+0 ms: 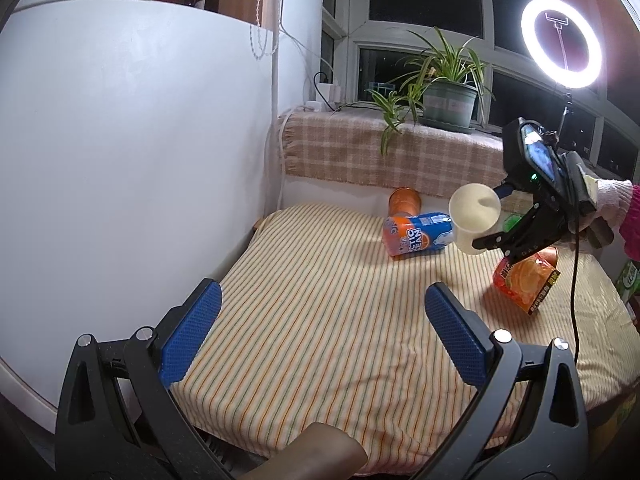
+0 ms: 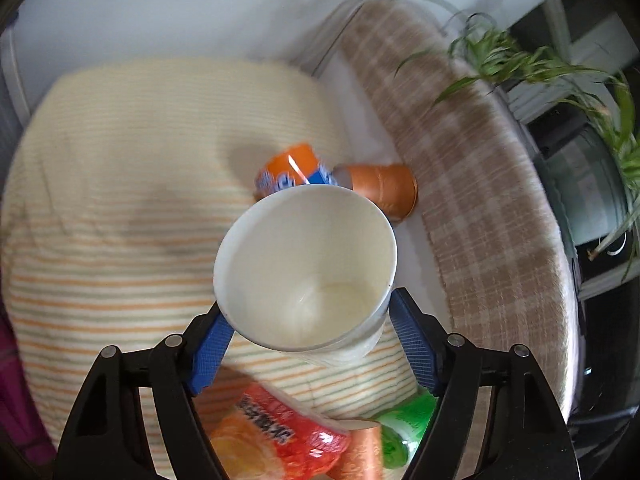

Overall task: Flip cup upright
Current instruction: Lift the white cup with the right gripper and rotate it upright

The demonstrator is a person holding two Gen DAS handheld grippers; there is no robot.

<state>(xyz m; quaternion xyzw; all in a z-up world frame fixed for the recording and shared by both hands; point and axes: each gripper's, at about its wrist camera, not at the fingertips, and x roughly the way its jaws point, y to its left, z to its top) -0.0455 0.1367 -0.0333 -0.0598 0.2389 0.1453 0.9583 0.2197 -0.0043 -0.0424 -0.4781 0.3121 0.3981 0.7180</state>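
Note:
My right gripper (image 2: 308,328) is shut on a white paper cup (image 2: 308,268) and holds it in the air above the striped cloth, its open mouth tilted toward the camera. In the left wrist view the same cup (image 1: 474,216) hangs at the right, pinched by the right gripper (image 1: 496,216), mouth facing left. My left gripper (image 1: 320,320) is open and empty, low over the near part of the striped table (image 1: 320,280).
An orange-and-blue can (image 1: 416,236) lies on its side, with an orange cup (image 1: 404,202) behind it. A red snack packet (image 1: 524,280) and a green bottle (image 2: 404,428) lie at the right. A plaid-covered sill with a potted plant (image 1: 444,100) and a ring light (image 1: 562,42) stand behind.

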